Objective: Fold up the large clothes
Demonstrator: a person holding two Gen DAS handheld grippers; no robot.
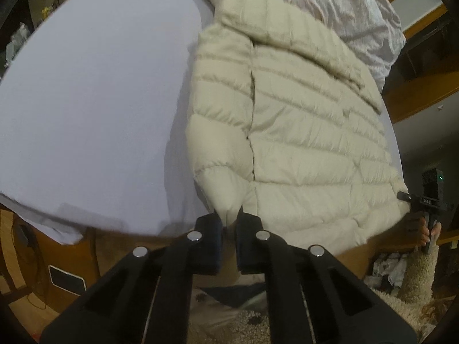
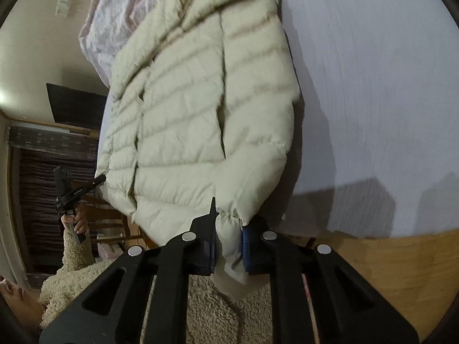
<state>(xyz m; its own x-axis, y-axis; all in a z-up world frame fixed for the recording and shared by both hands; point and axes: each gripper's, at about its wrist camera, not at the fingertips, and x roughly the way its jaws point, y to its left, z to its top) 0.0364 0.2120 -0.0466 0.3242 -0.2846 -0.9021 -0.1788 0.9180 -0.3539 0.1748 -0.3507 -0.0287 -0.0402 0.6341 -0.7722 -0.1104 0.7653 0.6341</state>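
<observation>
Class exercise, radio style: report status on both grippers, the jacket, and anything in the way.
Left gripper shut on jacket hem. Right gripper shut on hem too. Cream puffer jacket spread on the bed sheet. Crumpled bedding beyond the collar; nothing blocking.

Home bedroom, bed with pale sheet (image 1: pixel 94 86), crumpled duvet (image 1: pixel 352 8) (pinkish), wooden frame (image 2: pixel 387 266), shaggy rug (image 2: pixel 206 309)
</observation>
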